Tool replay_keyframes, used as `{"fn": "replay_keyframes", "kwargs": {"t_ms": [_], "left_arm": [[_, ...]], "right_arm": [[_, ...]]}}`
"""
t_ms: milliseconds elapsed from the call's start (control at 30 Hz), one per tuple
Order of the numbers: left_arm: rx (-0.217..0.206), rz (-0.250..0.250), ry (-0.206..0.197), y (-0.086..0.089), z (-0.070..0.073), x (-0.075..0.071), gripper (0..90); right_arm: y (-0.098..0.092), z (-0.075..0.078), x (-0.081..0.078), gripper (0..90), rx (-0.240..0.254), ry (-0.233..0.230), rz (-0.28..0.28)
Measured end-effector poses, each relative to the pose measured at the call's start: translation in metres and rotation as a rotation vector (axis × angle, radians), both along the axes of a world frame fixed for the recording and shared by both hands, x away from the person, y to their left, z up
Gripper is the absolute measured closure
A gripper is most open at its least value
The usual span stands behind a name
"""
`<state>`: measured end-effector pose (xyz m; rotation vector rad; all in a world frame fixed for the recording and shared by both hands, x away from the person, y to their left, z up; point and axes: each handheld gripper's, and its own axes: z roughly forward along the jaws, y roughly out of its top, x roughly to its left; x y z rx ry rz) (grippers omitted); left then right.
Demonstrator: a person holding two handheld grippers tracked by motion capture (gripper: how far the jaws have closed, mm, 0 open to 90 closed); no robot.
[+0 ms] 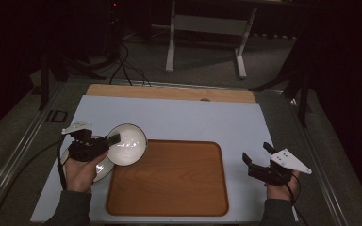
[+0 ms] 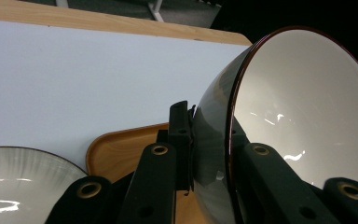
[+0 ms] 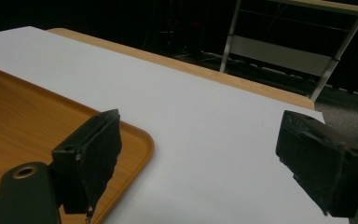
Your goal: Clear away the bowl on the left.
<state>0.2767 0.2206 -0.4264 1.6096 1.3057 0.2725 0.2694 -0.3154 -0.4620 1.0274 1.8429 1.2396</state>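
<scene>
Your left gripper (image 1: 114,138) is clamped on the rim of a bowl (image 1: 128,143), one jaw against its dark outer wall and the other inside the white interior; the left gripper view shows the rim (image 2: 231,140) pinched between them. You hold the bowl tilted on its side, its opening turned toward the right edge of the table (image 1: 179,120), over the tray's (image 1: 169,179) far-left corner. A second bowl (image 1: 104,168) sits on the table just beside the tray's left edge, partly hidden under your left hand (image 1: 81,172); its striped inside (image 2: 14,186) appears at the lower left of the left gripper view.

Your right gripper (image 1: 257,157) hangs near the table's right edge, to the right of the tray and apart from it, its jaws spread wide with nothing between them. In the right gripper view, the tray's corner (image 3: 135,140) lies behind the left jaw.
</scene>
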Motion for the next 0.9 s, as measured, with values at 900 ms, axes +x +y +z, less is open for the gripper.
{"fn": "replay_keyframes", "kwargs": {"t_ms": [900], "left_arm": [[0.034,-0.043,0.019,-0.027,-0.008,0.005,81.7]], "right_arm": [[-0.001,0.000,0.000,13.7,0.003,0.000,0.000]]}}
